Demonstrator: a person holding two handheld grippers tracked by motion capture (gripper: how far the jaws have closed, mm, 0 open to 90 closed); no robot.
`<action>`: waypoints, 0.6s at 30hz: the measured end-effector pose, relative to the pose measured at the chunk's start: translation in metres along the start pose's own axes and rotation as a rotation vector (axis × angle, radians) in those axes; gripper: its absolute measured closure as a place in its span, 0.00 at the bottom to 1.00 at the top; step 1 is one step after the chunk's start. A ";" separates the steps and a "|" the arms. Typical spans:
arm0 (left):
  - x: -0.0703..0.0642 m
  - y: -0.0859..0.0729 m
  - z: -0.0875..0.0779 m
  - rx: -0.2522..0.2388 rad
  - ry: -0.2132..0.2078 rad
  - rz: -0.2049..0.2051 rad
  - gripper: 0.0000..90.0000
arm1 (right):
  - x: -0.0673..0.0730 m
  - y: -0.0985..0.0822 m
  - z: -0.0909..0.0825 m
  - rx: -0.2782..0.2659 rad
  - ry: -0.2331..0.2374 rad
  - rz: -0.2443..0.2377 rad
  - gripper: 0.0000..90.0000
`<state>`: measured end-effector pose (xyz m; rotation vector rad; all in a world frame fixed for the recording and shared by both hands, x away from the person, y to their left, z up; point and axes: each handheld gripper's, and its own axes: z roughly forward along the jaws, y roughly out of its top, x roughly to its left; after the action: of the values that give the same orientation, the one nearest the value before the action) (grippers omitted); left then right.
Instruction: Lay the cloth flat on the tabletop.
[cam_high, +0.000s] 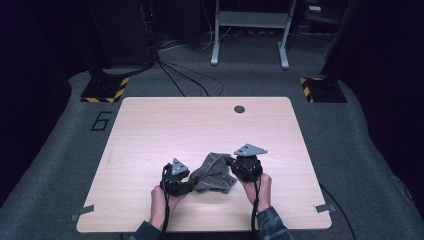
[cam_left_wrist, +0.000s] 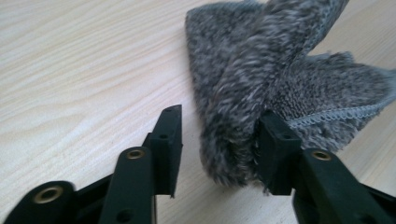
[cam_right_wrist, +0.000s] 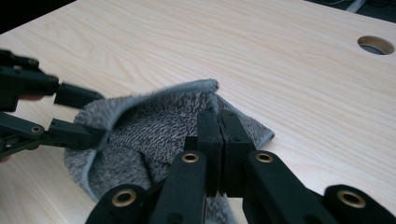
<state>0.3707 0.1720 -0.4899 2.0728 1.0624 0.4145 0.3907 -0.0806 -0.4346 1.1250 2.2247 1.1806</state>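
Observation:
A fuzzy grey cloth lies bunched on the near middle of the light wooden table. My right gripper is at its right side; in the right gripper view the jaws stand pressed together on a raised fold of the cloth. My left gripper is at the cloth's left edge. In the left gripper view a thick fold of the cloth sits between the jaws of that gripper. The right-hand pad touches it, and a gap shows at the left-hand pad. The left gripper also straddles the cloth's edge in the right gripper view.
A round cable hole sits near the table's far edge. Tape strips mark the near corners. Beyond the table are floor cables, striped stand bases and a white frame.

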 end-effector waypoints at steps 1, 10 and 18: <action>0.000 -0.001 0.001 0.001 0.001 -0.002 0.68 | -0.001 0.000 -0.001 -0.005 -0.004 0.002 0.99; 0.014 0.002 0.006 0.039 0.002 0.061 0.81 | -0.004 -0.002 -0.003 -0.007 -0.010 0.011 0.99; 0.054 0.020 0.014 0.083 0.008 0.000 0.60 | 0.011 -0.002 -0.001 0.004 0.018 -0.026 0.99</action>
<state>0.4221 0.2009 -0.4871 2.1453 1.1011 0.3847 0.3826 -0.0724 -0.4352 1.0879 2.2496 1.1809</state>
